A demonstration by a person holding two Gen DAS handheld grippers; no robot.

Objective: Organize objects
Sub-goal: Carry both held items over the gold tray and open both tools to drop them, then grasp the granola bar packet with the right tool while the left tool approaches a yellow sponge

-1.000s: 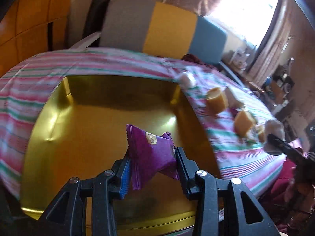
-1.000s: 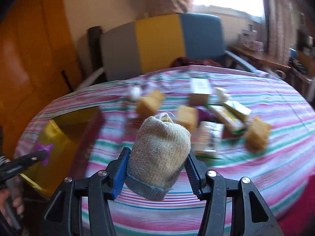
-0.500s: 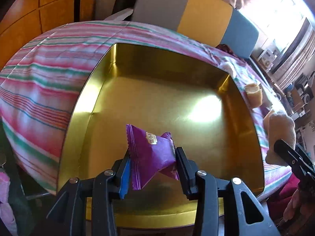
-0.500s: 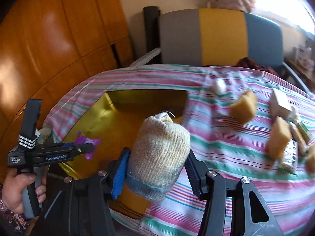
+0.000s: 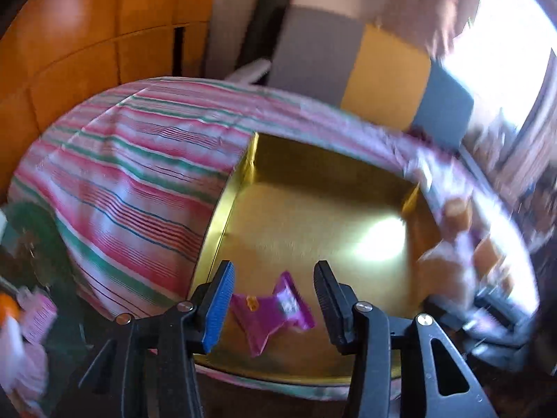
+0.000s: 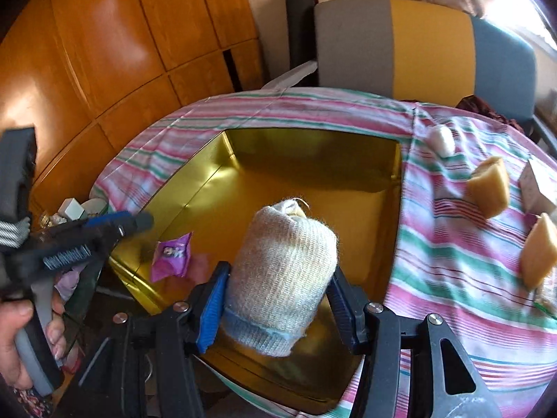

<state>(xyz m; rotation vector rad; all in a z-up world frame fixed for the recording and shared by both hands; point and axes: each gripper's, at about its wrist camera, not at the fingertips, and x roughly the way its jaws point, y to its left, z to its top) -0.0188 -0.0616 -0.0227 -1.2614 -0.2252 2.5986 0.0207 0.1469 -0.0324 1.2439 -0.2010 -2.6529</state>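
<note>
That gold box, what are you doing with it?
A person is tidying things into the gold tin with two hand-held grippers. The left gripper has just opened its jaws, and the purple packet lies loose in the tin. The right gripper holds a rolled sock above it.

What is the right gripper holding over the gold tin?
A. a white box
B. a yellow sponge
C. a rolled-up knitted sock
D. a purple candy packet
C. The right gripper has its jaws pressed against both sides of the rolled knitted sock, held above the gold tin.
</note>
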